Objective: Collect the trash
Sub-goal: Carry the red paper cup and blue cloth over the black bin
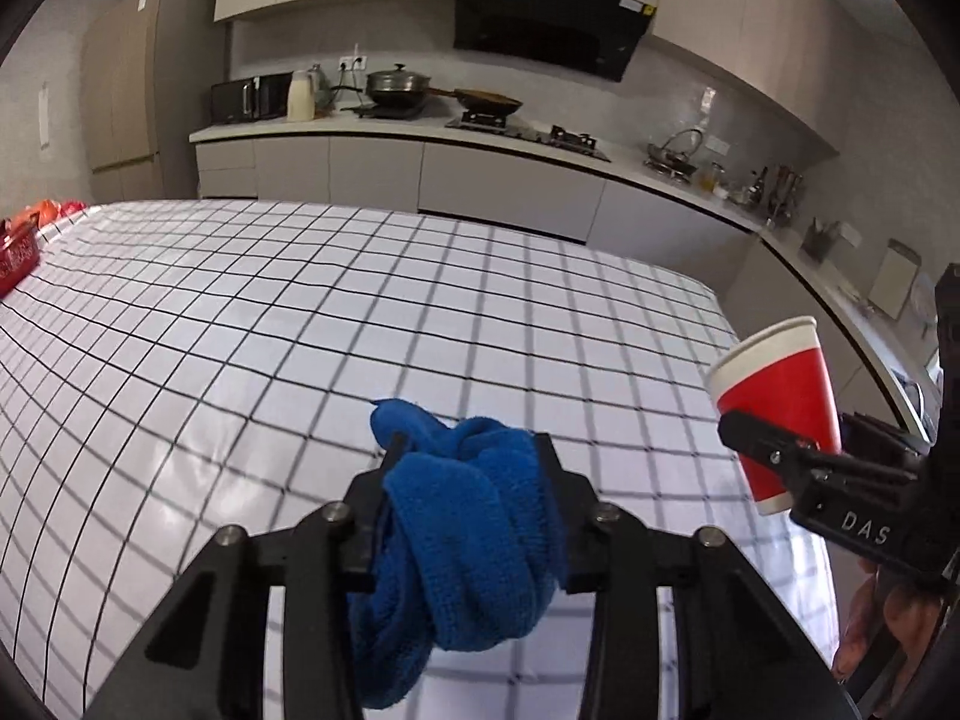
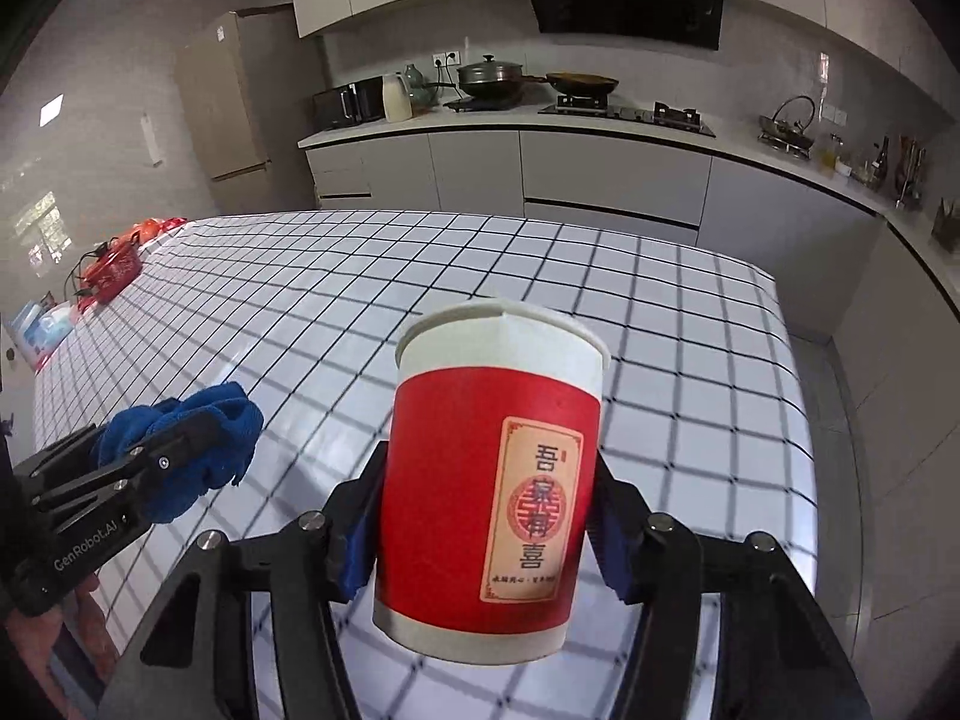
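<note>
My left gripper point(image 1: 468, 450) is shut on a bunched blue cloth point(image 1: 462, 546) and holds it above the checked table point(image 1: 240, 330). My right gripper point(image 2: 489, 474) is shut on a red paper cup point(image 2: 480, 480) with a white rim and a beige label, held upright above the table point(image 2: 690, 360). In the left wrist view the cup point(image 1: 774, 396) and the right gripper point(image 1: 780, 450) are at the right, past the table's right edge. In the right wrist view the left gripper point(image 2: 180, 426) with the cloth point(image 2: 186, 450) is at the left.
A red basket point(image 2: 111, 273) and packets point(image 2: 42, 324) sit at the table's far left; the basket also shows in the left wrist view point(image 1: 15, 255). Kitchen counters with a stove, pans point(image 2: 489, 78) and a kettle run behind and to the right of the table.
</note>
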`<state>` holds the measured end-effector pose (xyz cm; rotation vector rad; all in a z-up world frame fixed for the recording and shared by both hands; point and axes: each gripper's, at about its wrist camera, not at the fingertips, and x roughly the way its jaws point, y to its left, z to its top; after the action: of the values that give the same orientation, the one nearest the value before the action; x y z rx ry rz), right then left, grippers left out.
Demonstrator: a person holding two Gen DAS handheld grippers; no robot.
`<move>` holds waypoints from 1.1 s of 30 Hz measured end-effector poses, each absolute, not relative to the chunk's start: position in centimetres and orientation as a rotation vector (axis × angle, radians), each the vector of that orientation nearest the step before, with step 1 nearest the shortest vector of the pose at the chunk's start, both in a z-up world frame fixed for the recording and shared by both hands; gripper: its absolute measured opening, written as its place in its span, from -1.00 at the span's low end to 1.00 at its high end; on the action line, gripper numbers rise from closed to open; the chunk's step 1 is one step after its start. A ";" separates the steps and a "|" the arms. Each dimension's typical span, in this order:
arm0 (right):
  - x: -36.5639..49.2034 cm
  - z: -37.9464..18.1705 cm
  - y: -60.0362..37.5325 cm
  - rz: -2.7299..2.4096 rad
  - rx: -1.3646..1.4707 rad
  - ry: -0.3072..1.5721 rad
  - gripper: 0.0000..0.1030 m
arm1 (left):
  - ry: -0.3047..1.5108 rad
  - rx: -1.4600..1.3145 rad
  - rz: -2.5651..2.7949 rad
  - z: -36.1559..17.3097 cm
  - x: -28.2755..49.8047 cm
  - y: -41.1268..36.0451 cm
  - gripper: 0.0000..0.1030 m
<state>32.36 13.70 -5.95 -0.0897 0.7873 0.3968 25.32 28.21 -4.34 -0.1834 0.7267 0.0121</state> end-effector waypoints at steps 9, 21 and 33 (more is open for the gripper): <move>25.8 -3.8 7.4 0.393 -0.098 0.760 0.18 | 0.722 -0.159 -0.027 -3.4 20.5 22.0 -0.22; 19.7 -3.4 -3.4 0.320 -0.070 0.769 0.18 | 0.711 -0.101 -0.142 -2.3 17.4 12.5 -0.22; 15.7 -4.6 -16.5 0.173 -0.030 0.800 0.18 | 0.742 -0.036 -0.302 -3.2 15.6 1.9 -0.22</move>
<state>15.68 -16.45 -4.59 -0.0302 0.8002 0.1729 15.60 1.85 -3.16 -0.0358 0.7417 -0.3024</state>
